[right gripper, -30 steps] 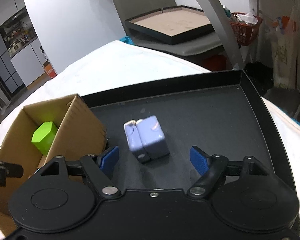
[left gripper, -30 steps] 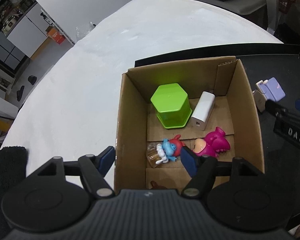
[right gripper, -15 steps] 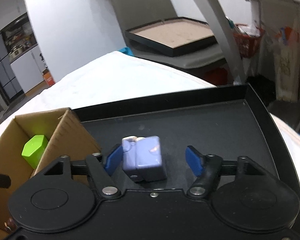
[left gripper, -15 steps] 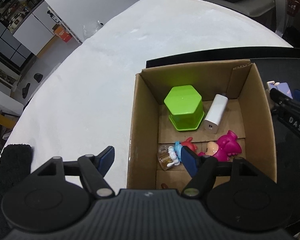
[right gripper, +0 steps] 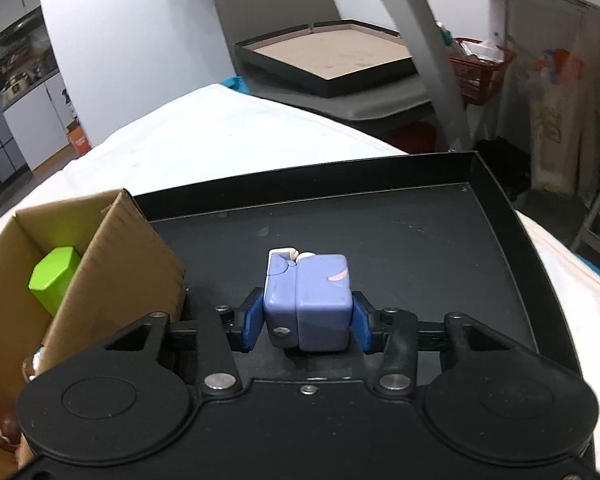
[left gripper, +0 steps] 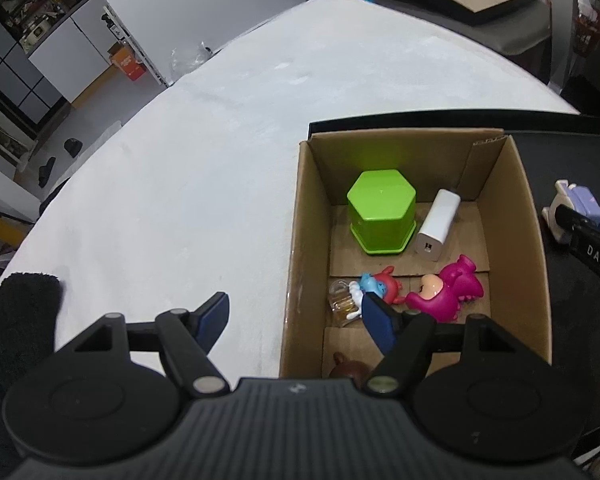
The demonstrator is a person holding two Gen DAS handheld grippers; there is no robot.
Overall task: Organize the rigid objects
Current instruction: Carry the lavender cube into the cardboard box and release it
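Note:
My right gripper (right gripper: 306,326) is shut on a lavender block toy (right gripper: 306,300) over the black tray (right gripper: 500,216); the toy also shows in the left wrist view (left gripper: 576,210). A cardboard box (left gripper: 296,240) sits left of the tray and holds a green hexagonal container (left gripper: 380,210), a white charger (left gripper: 438,226), a blue-and-red figurine (left gripper: 374,286), a magenta dinosaur toy (left gripper: 446,292) and a brown toy (left gripper: 348,368). My left gripper (left gripper: 296,316) is open and empty, straddling the box's left wall near its front corner.
The box and tray rest on a white-covered table (left gripper: 180,168). A black cloth (left gripper: 16,320) lies at the table's left edge. A second tray (right gripper: 332,58) sits on a surface behind the table.
My right gripper moved forward around the lavender toy and closed on it. The left wrist view shifted so the box sits further right.

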